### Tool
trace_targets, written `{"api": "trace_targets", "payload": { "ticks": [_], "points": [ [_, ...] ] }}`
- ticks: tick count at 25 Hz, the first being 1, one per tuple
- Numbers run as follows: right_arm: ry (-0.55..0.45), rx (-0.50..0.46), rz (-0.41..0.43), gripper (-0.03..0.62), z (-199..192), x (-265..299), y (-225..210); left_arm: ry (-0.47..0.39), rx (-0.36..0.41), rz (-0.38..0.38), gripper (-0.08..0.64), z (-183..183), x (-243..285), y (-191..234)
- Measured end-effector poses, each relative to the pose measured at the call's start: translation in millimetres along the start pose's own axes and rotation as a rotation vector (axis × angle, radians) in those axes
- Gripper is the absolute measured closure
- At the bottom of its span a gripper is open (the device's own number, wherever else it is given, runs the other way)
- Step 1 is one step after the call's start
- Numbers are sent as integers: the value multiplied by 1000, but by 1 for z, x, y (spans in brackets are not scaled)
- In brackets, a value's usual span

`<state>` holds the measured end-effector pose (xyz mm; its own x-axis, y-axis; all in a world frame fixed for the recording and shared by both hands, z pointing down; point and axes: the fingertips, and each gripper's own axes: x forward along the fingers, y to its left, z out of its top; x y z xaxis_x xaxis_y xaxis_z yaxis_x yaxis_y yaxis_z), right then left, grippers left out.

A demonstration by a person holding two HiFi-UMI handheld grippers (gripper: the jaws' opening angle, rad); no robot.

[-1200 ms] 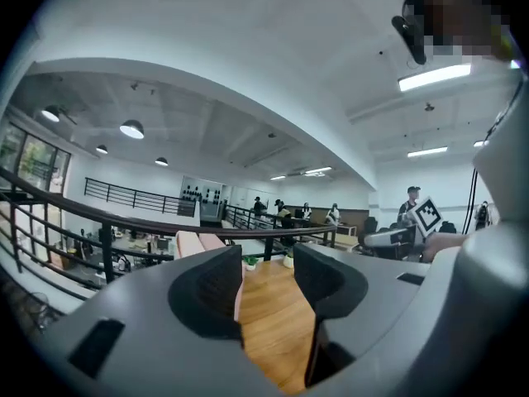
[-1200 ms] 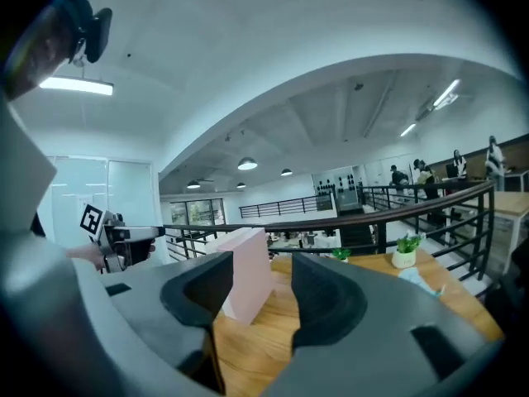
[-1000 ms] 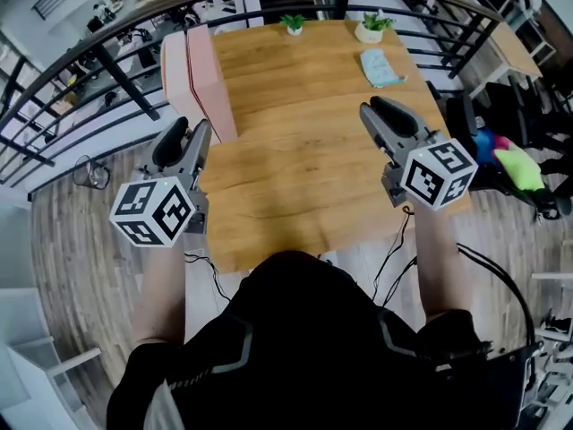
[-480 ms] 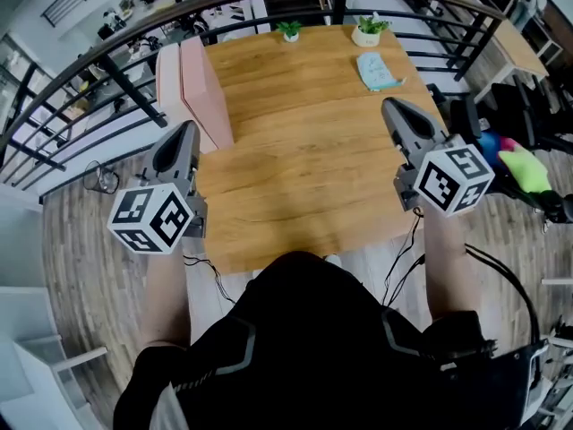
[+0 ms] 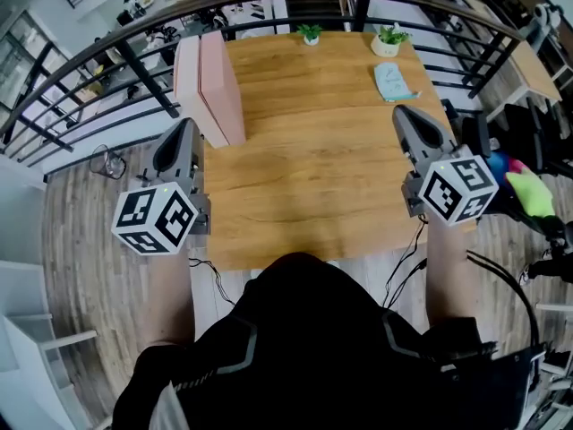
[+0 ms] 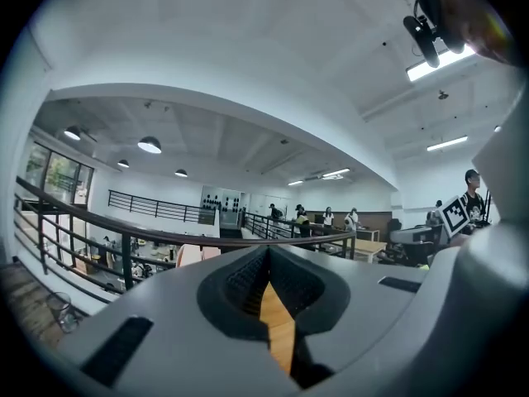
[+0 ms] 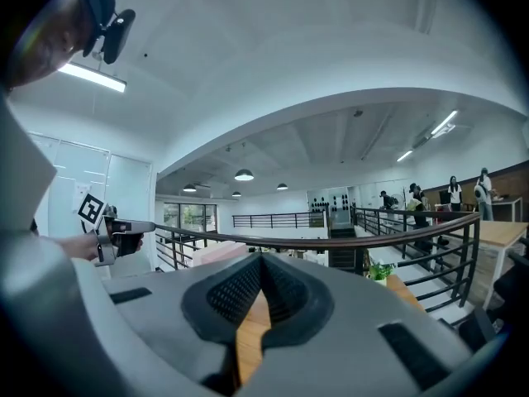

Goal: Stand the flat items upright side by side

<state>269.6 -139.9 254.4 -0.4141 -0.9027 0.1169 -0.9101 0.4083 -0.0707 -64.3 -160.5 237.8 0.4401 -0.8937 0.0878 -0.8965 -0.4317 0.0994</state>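
Note:
Two flat pink items point(image 5: 210, 86) stand upright side by side on the wooden table point(image 5: 313, 150), at its far left edge. My left gripper point(image 5: 186, 128) hovers near the table's left edge, a little nearer than the pink items and apart from them, shut with nothing between its jaws. My right gripper point(image 5: 405, 115) is over the table's right edge, also shut and empty. In the left gripper view the closed jaws point(image 6: 266, 259) point level, with a pink item point(image 6: 194, 255) just to their left. In the right gripper view the shut jaws point(image 7: 261, 261) face the pink items point(image 7: 216, 253).
Two small potted plants point(image 5: 311, 34) point(image 5: 389, 39) stand at the table's far edge, and a light blue packet point(image 5: 394, 81) lies at the far right. A dark railing point(image 5: 134, 70) runs round the table's far sides. Bright coloured things point(image 5: 528, 186) lie to the right, off the table.
Both grippers' jaws have gone from open to shut, empty. The left gripper has drawn back from the pink items and the right gripper has shifted to the right.

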Motion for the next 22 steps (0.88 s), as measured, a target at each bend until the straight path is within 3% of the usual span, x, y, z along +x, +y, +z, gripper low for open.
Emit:
{"api": "trace_targets", "payload": {
  "ticks": [9, 22],
  "points": [
    [7, -30, -12, 578, 1, 10, 5, 0, 66, 77, 531, -1, -3, 16],
    [26, -39, -32, 578, -5, 12, 6, 14, 68, 83, 531, -7, 2, 20]
  ]
}}
